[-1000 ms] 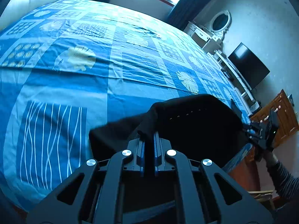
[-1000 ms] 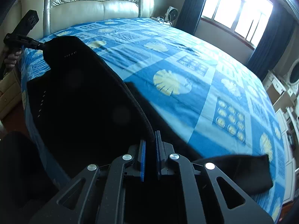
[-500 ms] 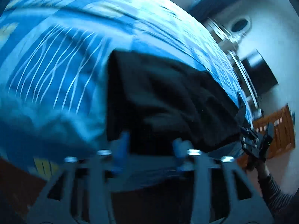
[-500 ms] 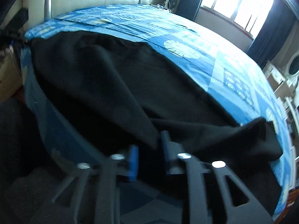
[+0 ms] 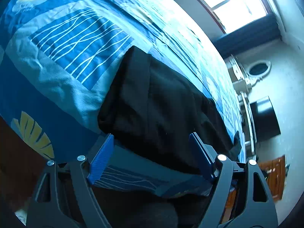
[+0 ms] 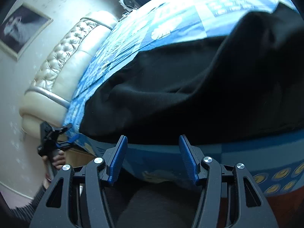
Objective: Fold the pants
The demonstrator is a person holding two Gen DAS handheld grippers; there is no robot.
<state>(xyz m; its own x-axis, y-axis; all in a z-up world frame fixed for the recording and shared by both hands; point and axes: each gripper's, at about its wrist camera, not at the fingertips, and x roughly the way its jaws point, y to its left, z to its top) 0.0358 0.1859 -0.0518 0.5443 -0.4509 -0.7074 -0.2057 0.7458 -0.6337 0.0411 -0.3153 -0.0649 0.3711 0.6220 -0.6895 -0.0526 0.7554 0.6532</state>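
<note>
Black pants (image 5: 155, 110) lie along the near edge of the bed, on a blue patterned bedspread (image 5: 62, 57). My left gripper (image 5: 152, 138) hovers just before the cloth's near edge, its jaws opening, with nothing pressed between the blue pads. In the right wrist view the pants (image 6: 180, 95) spread wide with a raised fold at the right. My right gripper (image 6: 152, 142) sits in front of their near hem, its jaws opening too, the pads apart from the cloth. The left gripper (image 6: 60, 134) also shows at the bed's left corner, held by a hand (image 6: 57, 159).
A padded cream headboard (image 6: 62, 66) and a framed picture (image 6: 20, 28) stand at the left in the right wrist view. A window (image 5: 233, 3), a dark screen (image 5: 266, 115) and a wooden cabinet (image 5: 273, 176) lie beyond the bed. The bedspread's side (image 6: 247, 150) drops below the pants.
Both grippers were shut on the pants' edge and held it up. They came down to the bed's edge, rolled, let go and opened; the pants now lie flat.
</note>
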